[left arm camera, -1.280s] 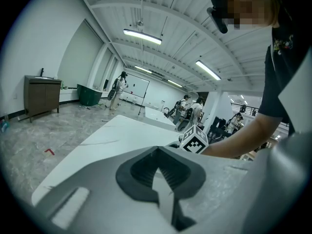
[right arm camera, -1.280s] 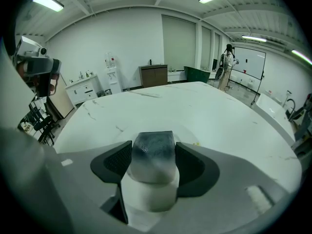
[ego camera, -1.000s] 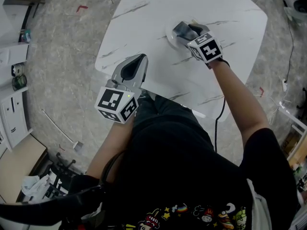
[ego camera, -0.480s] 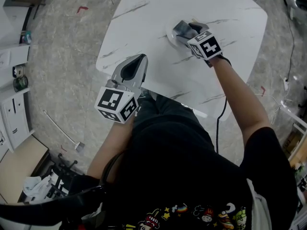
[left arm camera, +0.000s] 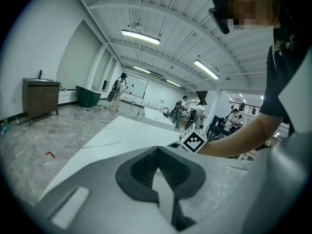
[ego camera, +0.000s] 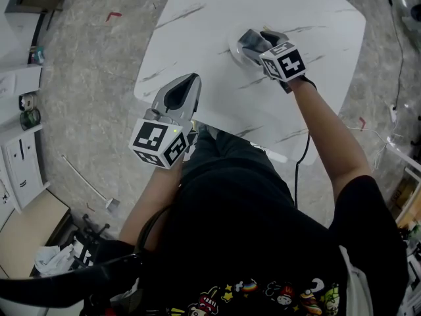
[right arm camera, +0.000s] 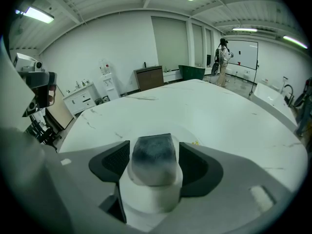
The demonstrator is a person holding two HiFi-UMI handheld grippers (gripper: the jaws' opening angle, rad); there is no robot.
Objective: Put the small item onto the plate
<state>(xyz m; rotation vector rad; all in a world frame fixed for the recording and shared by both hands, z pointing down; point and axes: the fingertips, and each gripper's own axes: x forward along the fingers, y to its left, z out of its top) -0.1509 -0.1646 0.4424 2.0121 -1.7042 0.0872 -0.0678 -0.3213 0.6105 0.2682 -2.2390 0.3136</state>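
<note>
Marble table (ego camera: 197, 18): plate (ego camera: 232, 50) beneath small item (right arm camera: 153, 155) between right gripper (ego camera: 250, 43) fingers (right arm camera: 200, 168).

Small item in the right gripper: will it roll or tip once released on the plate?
Unlikely to roll: the item looks blocky, flat-topped. Its white base is wider than its grey top, so tipping seems unlikely. The right gripper holds it without visible squashing; probably firm.

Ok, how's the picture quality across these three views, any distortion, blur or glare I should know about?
Both gripper views are fisheye, with black corners and bowed ceiling lines. Right gripper view: the small item between the jaws looks soft, and the white plate barely separates from the white table. Left gripper view: the strip lights blow out. Head view: evenly lit, fairly sharp.
</note>
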